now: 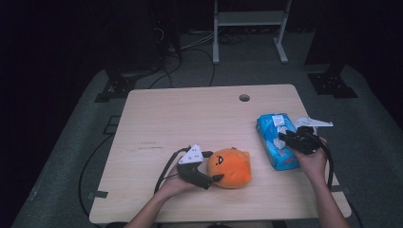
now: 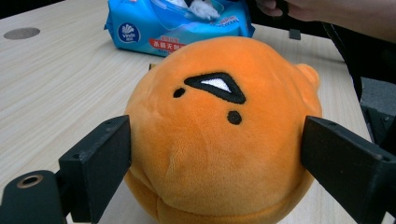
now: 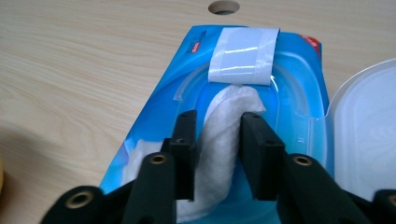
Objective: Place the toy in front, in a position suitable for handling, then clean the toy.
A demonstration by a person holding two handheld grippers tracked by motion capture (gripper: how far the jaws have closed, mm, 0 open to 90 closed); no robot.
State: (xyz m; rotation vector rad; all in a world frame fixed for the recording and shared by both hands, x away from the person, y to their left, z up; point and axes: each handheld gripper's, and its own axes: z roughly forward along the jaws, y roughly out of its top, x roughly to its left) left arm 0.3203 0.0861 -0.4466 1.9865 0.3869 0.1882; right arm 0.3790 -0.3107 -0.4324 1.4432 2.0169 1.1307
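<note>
Right gripper view: we see the right gripper [image 3: 218,154] clamped on a white wipe [image 3: 224,140] rising from the blue wipe pack [image 3: 187,84], jaws flanking its upright fold. Across the table, our left gripper [image 2: 215,154] grasps the orange plush toy [image 2: 219,130].
</note>
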